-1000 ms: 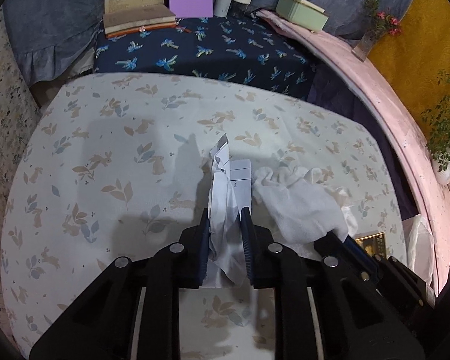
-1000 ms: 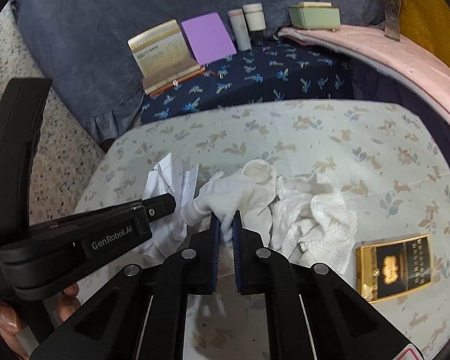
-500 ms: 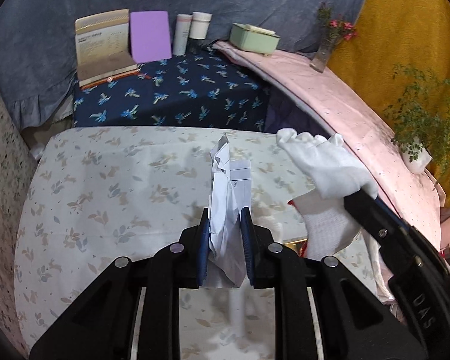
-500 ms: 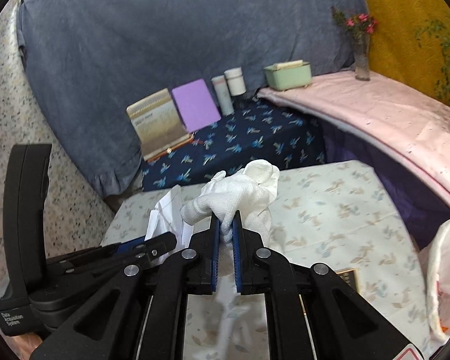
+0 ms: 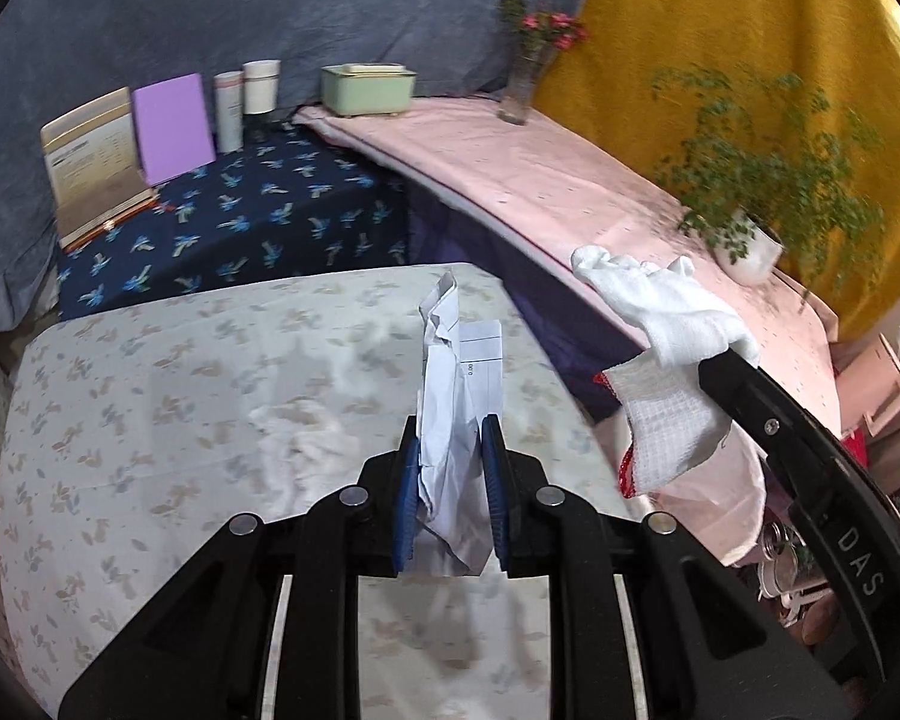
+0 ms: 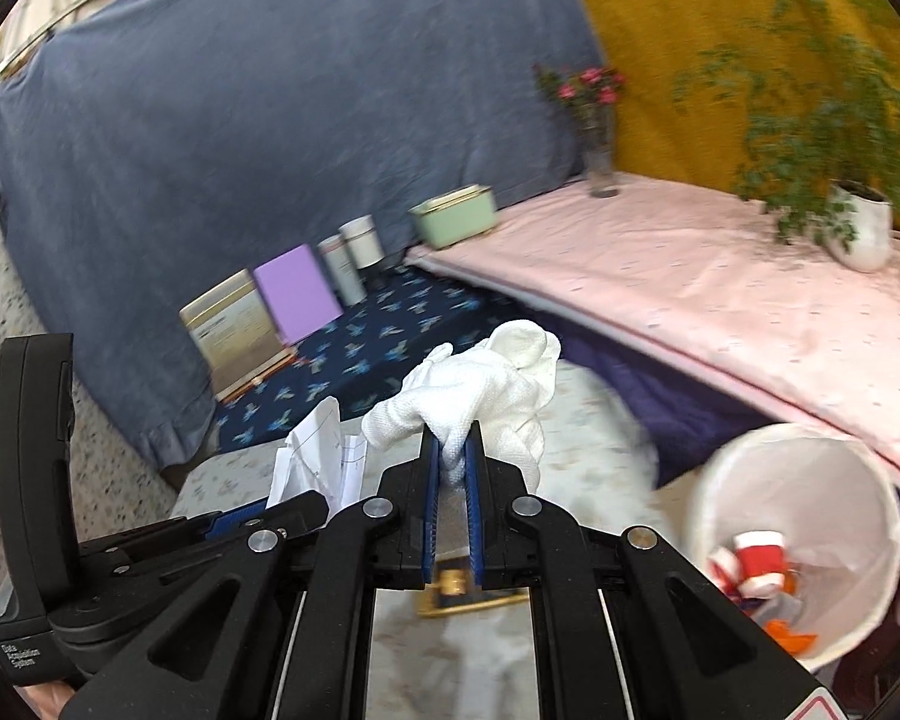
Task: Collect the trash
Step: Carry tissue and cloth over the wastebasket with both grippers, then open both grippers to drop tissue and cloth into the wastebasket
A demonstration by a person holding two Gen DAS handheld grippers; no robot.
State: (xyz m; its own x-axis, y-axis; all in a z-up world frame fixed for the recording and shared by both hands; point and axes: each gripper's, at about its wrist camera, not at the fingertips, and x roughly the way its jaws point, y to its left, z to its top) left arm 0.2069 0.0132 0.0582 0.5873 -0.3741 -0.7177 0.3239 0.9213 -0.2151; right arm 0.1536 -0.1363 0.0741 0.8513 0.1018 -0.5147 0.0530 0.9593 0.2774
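Trash is riding in both grippers: your left gripper (image 5: 450,480) is clamping its jaws on a crumpled paper (image 5: 456,372), and your right gripper (image 6: 450,480) is pinching its jaws on a white cloth (image 6: 486,390). Both pieces are hanging clear above the worktop (image 5: 150,390), near its far right corner. The bin (image 6: 798,540) is sitting off the worktop's right edge, already holding some red and orange scraps. So the pickup is looking done for these two; dropping them in the bin is what you are facing next. A gold box (image 6: 456,594) is lying on the worktop under the right gripper, and a blurred pale heap (image 5: 306,438) is lying mid-worktop, probably more to collect.
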